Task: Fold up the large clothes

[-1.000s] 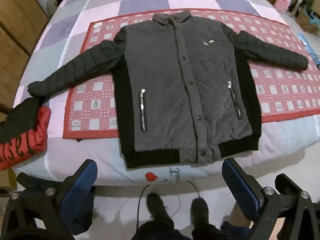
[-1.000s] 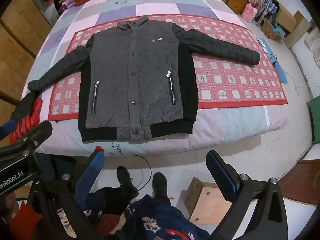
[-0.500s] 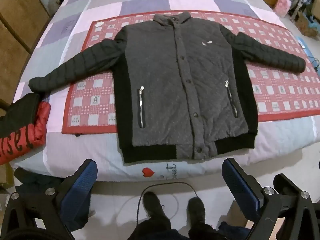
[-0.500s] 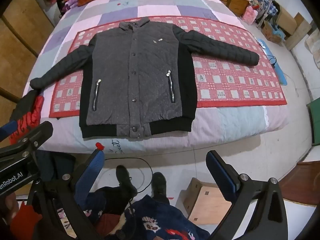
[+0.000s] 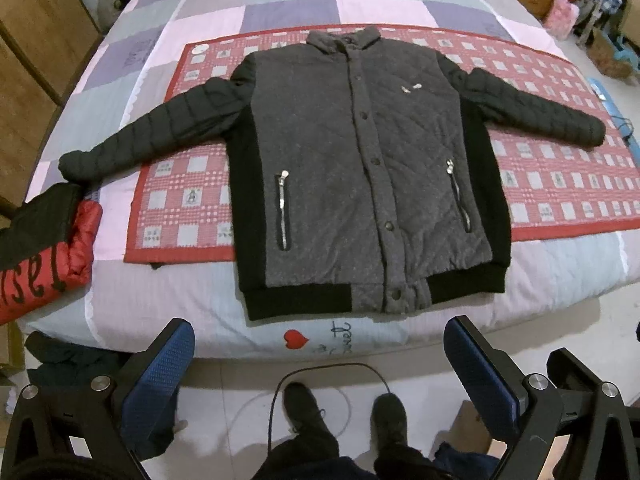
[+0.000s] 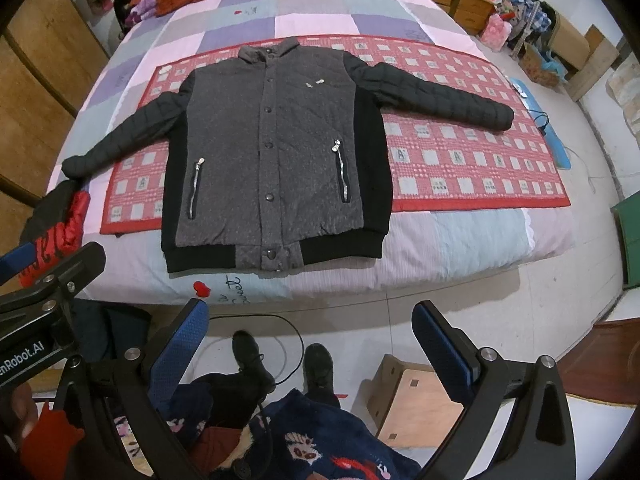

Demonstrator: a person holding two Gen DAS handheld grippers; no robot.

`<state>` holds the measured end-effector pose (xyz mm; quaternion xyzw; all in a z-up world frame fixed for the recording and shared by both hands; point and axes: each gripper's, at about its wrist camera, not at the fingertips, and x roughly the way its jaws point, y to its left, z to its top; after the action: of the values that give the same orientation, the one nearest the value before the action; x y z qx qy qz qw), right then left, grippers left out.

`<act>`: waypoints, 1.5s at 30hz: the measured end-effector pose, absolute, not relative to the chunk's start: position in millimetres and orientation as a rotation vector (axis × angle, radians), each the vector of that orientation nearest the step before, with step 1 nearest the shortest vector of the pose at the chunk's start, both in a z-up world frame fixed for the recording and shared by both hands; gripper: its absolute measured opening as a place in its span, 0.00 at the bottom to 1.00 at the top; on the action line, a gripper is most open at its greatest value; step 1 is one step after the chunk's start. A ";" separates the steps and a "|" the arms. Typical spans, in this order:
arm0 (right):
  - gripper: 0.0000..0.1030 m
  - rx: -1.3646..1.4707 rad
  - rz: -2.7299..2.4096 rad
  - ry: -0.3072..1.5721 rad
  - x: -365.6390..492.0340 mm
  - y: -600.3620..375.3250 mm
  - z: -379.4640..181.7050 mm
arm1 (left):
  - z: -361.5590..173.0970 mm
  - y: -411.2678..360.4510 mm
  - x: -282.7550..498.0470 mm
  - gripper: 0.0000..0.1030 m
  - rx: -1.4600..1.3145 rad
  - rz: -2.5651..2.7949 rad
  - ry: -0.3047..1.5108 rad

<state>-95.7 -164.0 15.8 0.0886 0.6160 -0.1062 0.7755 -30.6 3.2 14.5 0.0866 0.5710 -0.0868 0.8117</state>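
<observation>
Jacket [image 5: 360, 168] flat on bed [image 5: 168, 304]

Ahead of the left claw [image 5: 318, 354], the grey quilted jacket with black sleeves [image 5: 360, 168] covers the middle of the red checked mat [image 5: 184, 200] beneath it. The small white emblem [image 5: 410, 88] on its chest is too small to make out. Left of that claw, the red and black padded garment with lettering [image 5: 44, 248] is cut by the frame edge, its word unreadable. Below the right claw [image 6: 310, 338], the person's dark blue patterned clothing [image 6: 320, 440] runs off the bottom edge.
</observation>
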 end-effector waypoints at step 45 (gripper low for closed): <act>1.00 0.250 -0.391 1.299 -109.3 -116.6 20.2 | 14.0 39.4 -10.7 1.00 0.248 -0.329 1.179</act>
<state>-109.3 -116.6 20.2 0.1155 0.5992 -0.1805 0.7714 -10.7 39.4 14.0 0.1162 0.5520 -0.1539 0.8112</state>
